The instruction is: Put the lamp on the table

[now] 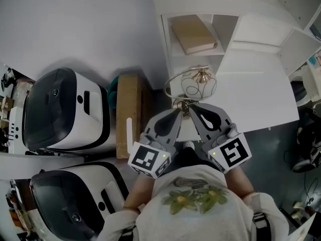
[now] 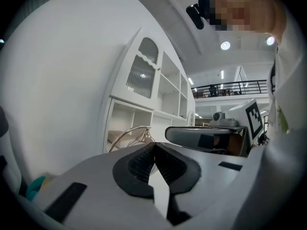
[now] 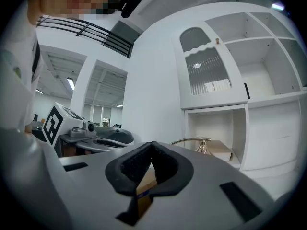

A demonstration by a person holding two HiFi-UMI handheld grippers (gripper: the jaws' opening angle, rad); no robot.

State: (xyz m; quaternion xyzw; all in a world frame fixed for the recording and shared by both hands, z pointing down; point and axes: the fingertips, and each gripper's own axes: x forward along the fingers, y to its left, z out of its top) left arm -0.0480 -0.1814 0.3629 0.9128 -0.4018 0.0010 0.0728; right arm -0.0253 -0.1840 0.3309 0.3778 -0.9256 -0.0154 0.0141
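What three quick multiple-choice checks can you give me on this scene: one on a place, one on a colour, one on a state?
1. Where does the tan book lie?
A. on the cardboard box
B. in an open compartment of the white cabinet
C. on a white machine

2. What colour is the wire lamp?
A. gold
B. blue
C. black

3. How do the jaws of the right gripper stand?
A. wide apart
B. together at the tips
C. clamped on the tan book

Answers:
1. B, the head view shows the book inside a cabinet compartment.
2. A, the lamp's wire frame shines gold.
3. B, the right gripper view shows the two pads meeting at the tips.
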